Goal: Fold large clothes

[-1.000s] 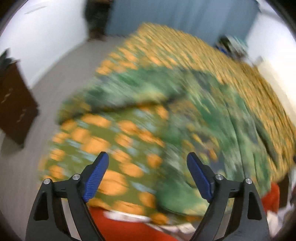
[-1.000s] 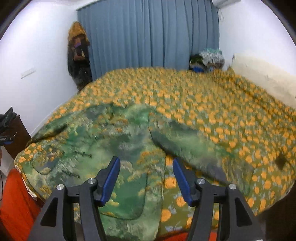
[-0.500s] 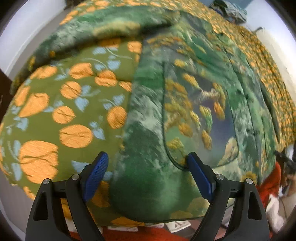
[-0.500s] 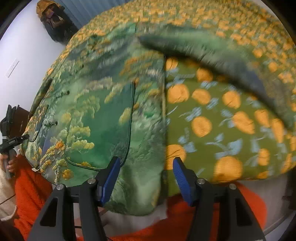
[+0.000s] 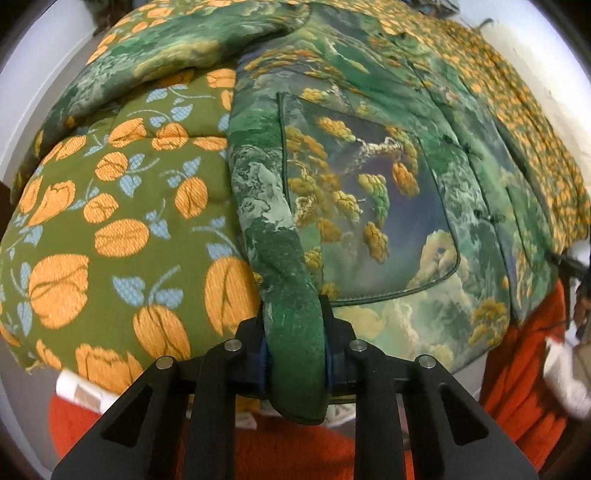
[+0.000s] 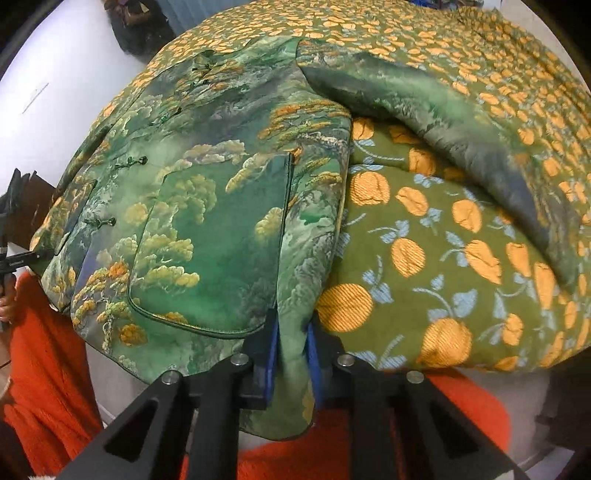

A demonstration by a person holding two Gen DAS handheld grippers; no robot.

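A large green jacket [image 5: 369,192] with a landscape print, patch pockets and knot buttons lies face up across the near end of a bed. It also shows in the right wrist view [image 6: 207,206]. My left gripper [image 5: 295,354] is shut on the jacket's left bottom corner at the hem. My right gripper [image 6: 291,354] is shut on the jacket's right bottom corner. One sleeve [image 5: 177,62] runs out to the left, the other sleeve [image 6: 443,122] runs out to the right.
The bed is covered by an olive quilt [image 5: 110,229] with orange flowers, also in the right wrist view [image 6: 443,266]. An orange-red sheet [image 5: 517,362] hangs below the bed edge. A dark cabinet [image 6: 22,206] stands at the left wall. Clothes hang by the curtain [image 6: 136,22].
Both grippers came down from above the bed to the jacket's bottom hem and closed on its two corners. Half a second ago both were open over the fabric.
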